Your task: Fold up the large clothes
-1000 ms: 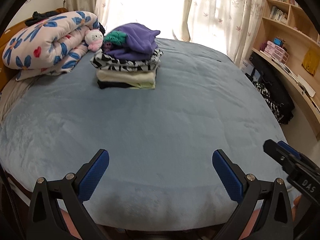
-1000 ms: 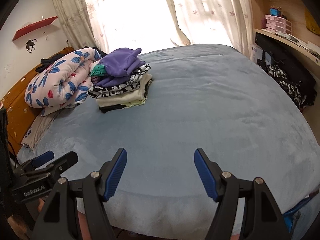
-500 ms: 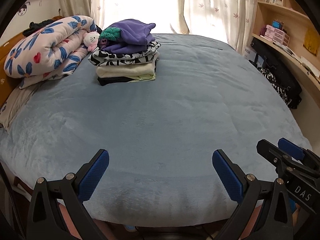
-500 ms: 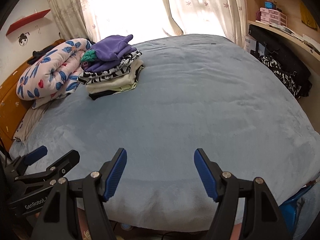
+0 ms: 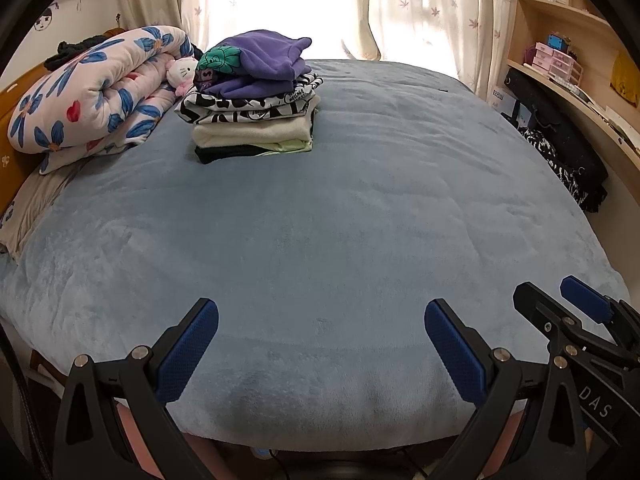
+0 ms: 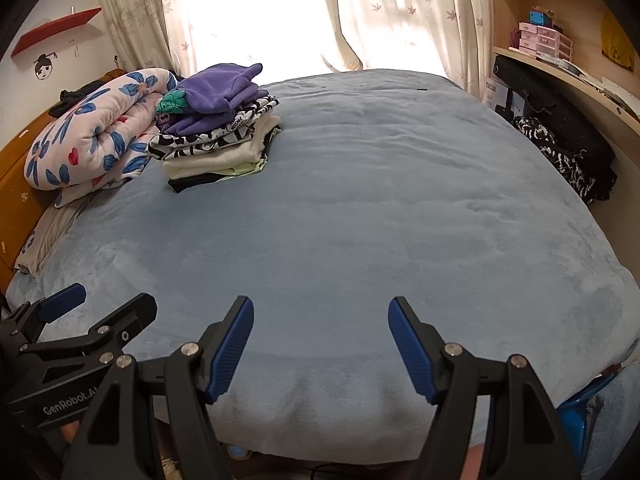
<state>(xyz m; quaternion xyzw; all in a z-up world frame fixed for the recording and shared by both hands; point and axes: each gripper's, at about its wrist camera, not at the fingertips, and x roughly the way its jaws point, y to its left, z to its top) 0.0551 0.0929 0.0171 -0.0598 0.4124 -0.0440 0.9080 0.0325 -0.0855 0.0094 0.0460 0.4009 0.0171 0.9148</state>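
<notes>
Clothes [image 5: 256,100] sit folded in a stack at the far left of the bed [image 5: 360,220], just beside the rolled floral quilt [image 5: 92,92], with the purple top [image 5: 264,60] uppermost; we see no unfolded garment anywhere on the blue cover. What has changed over the last second is our viewpoint only: both tools have sunk a little toward the near edge of the bed and tipped, so the stack now shows lower and larger, while nothing on the bed has moved. Our left gripper [image 5: 320,340] has its jaws spread wide with nothing between them, and our right gripper [image 6: 320,332] is likewise spread and empty, its gap unchanged. We judge we are between garments: the pile looks finished, and the next piece must come from outside these views, perhaps the dark heap [image 5: 560,152] by the desk at right
</notes>
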